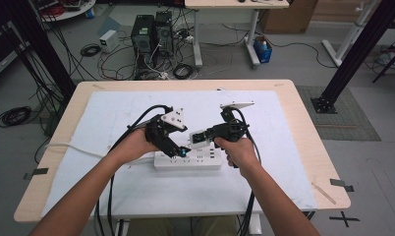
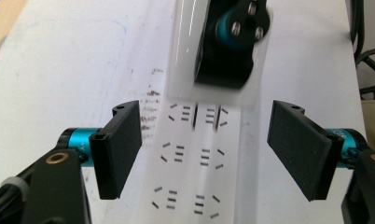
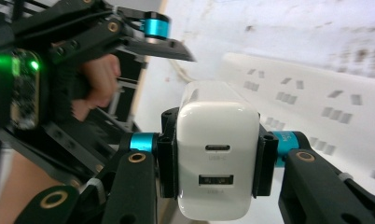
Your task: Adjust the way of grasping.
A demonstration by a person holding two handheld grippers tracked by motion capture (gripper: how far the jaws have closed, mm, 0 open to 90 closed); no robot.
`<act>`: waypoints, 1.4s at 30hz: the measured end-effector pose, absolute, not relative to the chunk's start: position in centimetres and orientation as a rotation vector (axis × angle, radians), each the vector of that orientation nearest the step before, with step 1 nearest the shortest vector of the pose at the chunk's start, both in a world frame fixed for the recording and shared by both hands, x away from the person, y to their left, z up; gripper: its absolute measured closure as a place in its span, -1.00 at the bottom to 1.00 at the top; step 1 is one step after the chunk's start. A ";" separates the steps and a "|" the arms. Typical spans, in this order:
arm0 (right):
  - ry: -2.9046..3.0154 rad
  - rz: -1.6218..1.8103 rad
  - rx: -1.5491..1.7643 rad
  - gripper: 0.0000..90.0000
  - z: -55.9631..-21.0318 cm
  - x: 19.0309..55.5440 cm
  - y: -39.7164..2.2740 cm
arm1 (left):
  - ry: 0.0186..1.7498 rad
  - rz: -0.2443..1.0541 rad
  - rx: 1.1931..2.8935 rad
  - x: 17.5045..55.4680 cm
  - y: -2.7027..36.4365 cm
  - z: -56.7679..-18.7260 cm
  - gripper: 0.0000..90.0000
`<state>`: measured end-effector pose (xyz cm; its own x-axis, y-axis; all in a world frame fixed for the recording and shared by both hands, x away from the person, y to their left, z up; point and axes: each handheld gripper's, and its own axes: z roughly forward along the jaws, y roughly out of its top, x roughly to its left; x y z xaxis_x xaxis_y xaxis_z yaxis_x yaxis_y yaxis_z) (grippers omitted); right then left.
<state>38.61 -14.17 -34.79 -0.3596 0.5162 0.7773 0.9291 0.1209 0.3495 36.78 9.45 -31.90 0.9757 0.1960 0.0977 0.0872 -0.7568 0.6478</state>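
Two prongs of the charger, clamped in your right gripper, apparently sit just above the strip; the left gripper straddles it, jaws wide.

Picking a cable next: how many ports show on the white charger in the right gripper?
2, both on the front face of the white plastic charger block: a slim oval port above, a wider rectangular port below. Other faces are hidden.
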 end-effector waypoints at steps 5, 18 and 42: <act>-2.131 -1.161 -1.370 0.38 -33.9 38.5 -15.7 | 0.291 0.168 2.484 37.0 11.3 -31.9 -0.60; -2.822 -0.956 -1.085 0.38 -31.2 38.0 -15.2 | 0.542 0.170 2.596 37.5 18.2 -31.7 -0.60; -3.177 -0.573 -0.457 0.38 -31.8 39.5 -9.6 | 0.545 0.230 2.731 37.9 22.2 -31.6 -0.96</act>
<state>39.49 -9.59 -31.79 -0.9539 0.2928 -0.0666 0.2510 0.8993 0.3582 37.86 22.25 -31.59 0.9130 0.3981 0.0896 0.3421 -0.8664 0.3639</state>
